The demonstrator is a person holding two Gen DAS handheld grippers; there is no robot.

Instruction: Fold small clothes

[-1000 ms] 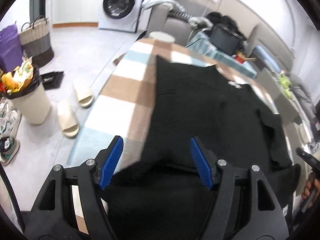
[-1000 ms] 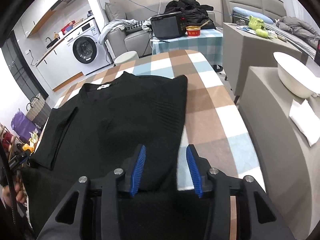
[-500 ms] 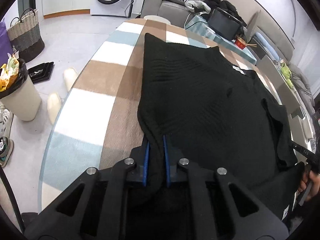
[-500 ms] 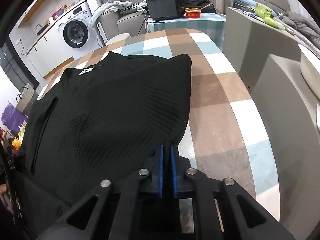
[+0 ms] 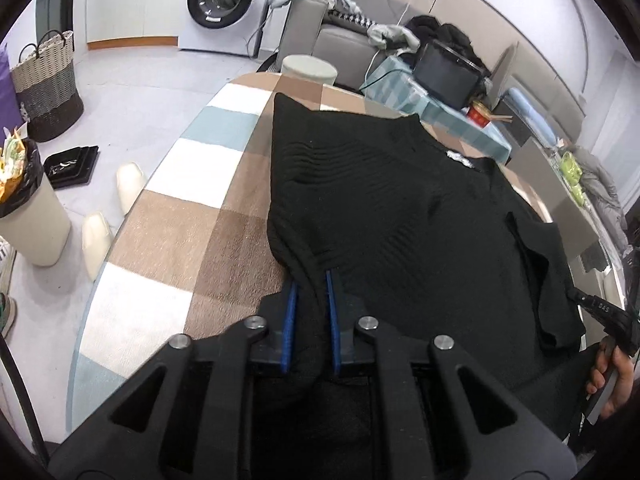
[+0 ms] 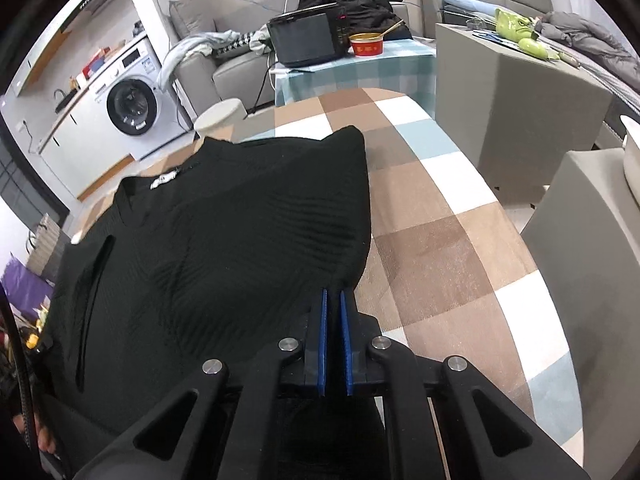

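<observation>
A black knitted sweater [image 5: 400, 216] lies spread on a checked brown, white and blue table [image 5: 172, 216], its neck label at the far side. My left gripper [image 5: 310, 280] is shut on the sweater's near edge at its left side. In the right wrist view the same sweater [image 6: 240, 240] fills the left half of the table [image 6: 440, 240]. My right gripper [image 6: 335, 296] is shut on the sweater's near edge at its right side. The cloth bunches into ridges at both grips.
A white bin [image 5: 28, 216], slippers [image 5: 96, 236] and a woven basket [image 5: 48, 84] stand on the floor left of the table. A grey cabinet [image 6: 512, 120] and a grey chair [image 6: 580, 240] stand to the right. A small table with a microwave [image 6: 308, 38] is behind.
Both grippers went from open to shut on the sweater's near edge, one at each side. The cloth now puckers toward the grips.
</observation>
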